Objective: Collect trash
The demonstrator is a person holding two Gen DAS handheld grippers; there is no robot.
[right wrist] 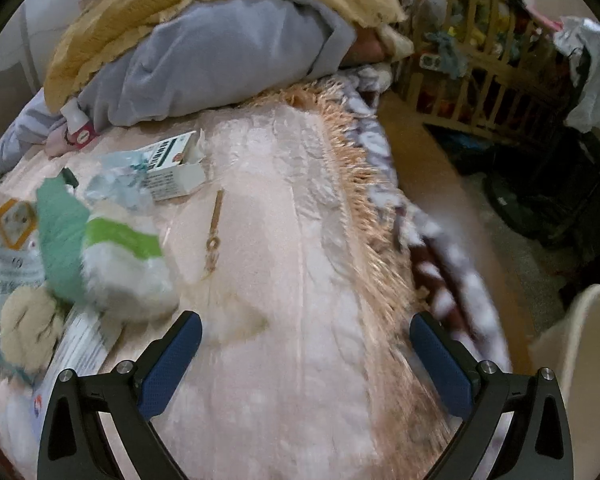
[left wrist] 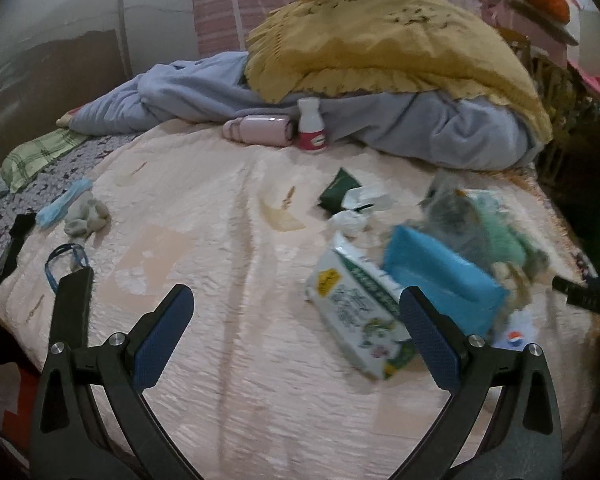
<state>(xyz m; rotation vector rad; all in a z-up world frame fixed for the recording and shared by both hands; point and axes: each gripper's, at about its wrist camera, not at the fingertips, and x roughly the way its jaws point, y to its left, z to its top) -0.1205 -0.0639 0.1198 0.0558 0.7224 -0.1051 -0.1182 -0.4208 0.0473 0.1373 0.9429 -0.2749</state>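
Litter lies on a pale pink bedspread [left wrist: 220,240]. In the left wrist view a white and green wipes packet [left wrist: 352,312], a blue packet [left wrist: 444,276], crumpled tissue [left wrist: 348,222] and a dark green wrapper [left wrist: 336,192] sit right of centre. My left gripper [left wrist: 296,308] hangs open above the spread, its right finger next to the wipes packet. In the right wrist view a green and white bag [right wrist: 120,264], a small carton [right wrist: 172,168] and a beige wad [right wrist: 30,328] lie at the left. My right gripper [right wrist: 306,334] is open over bare spread, holding nothing.
A blue blanket [left wrist: 420,136] under a yellow one [left wrist: 380,40] is heaped at the bed's far end, with a pink case [left wrist: 260,128] and a white bottle [left wrist: 311,126] against it. Socks [left wrist: 86,216] lie left. A wooden crib [right wrist: 480,60] and a pale bin [right wrist: 588,344] stand off the bed's right edge.
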